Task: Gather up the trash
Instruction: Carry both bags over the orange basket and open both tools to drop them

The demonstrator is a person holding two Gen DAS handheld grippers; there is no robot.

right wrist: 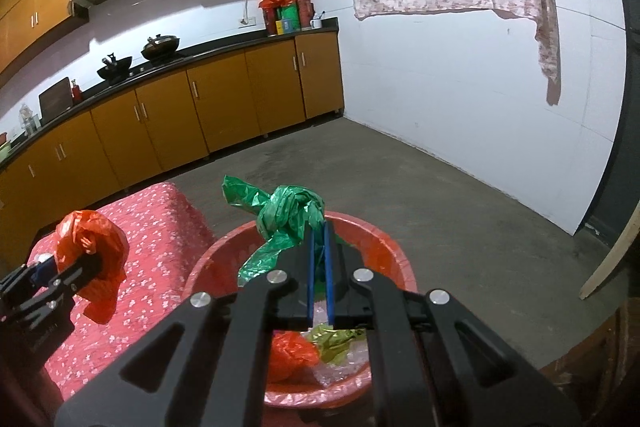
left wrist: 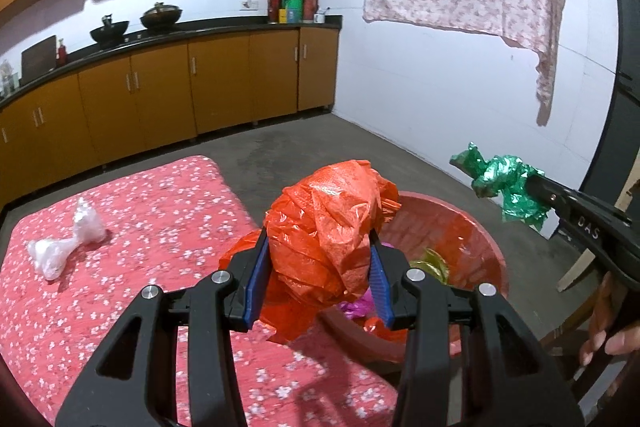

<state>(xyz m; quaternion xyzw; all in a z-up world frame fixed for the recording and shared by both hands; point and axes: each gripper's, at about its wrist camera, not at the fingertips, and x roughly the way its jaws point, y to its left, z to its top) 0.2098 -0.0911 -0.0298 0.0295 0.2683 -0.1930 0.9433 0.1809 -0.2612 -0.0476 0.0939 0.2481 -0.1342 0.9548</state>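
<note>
While the left hand-held gripper (left wrist: pixel 320 267) clamps a crumpled orange plastic bag (left wrist: pixel 328 227) between its blue pads at the near rim of the red basin (left wrist: pixel 486 247), the right hand-held gripper (right wrist: pixel 319 267) pinches a crumpled green plastic bag (right wrist: pixel 288 215), its jaws nearly together, above the basin's far side. Inside the basin lie orange, yellow-green and pink scraps. A clear plastic wrapper (left wrist: pixel 66 241) rests on the bench (left wrist: pixel 160 211), which is covered in red floral cloth, well apart from the basin.
</note>
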